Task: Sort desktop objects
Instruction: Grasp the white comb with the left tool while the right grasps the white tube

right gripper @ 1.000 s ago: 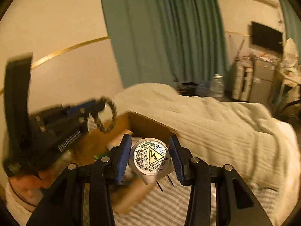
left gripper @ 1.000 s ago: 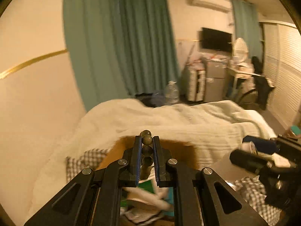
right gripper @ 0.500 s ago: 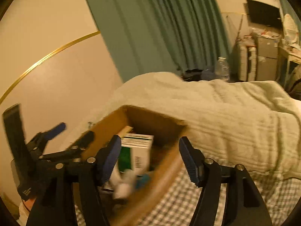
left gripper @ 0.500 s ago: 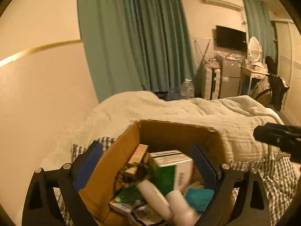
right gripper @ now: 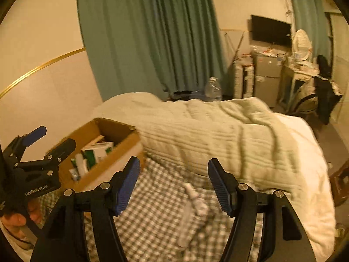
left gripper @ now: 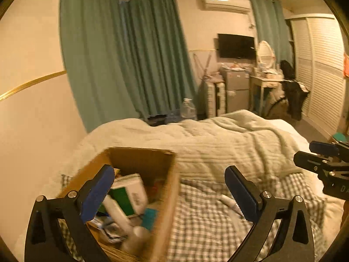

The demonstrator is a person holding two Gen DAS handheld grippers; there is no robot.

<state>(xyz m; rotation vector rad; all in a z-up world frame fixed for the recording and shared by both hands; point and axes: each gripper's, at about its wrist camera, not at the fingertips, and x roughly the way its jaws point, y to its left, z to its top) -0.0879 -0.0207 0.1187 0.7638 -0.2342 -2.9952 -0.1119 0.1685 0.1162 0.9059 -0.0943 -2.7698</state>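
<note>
Cardboard box [left gripper: 168, 187]: brown corrugated paperboard, matt, raw edges. Green-and-white carton [left gripper: 128, 194] inside it: printed card, slight sheen. Bedsheet [right gripper: 152, 214]: woven gingham cloth, matt. Quilt [right gripper: 229, 135]: pale ribbed textile, soft, rough-textured. White tube [right gripper: 194, 196] on the sheet: looks like smooth plastic; blurred. Left gripper [left gripper: 170, 192]: black matt plastic frame, bright metal screw heads, blue ridged pads [left gripper: 240, 192] that look rubbery. Right gripper [right gripper: 173, 183]: same finish. Curtains [left gripper: 130, 61]: green cloth, pleated, matt. Water bottle [right gripper: 212, 89]: clear plastic.
</note>
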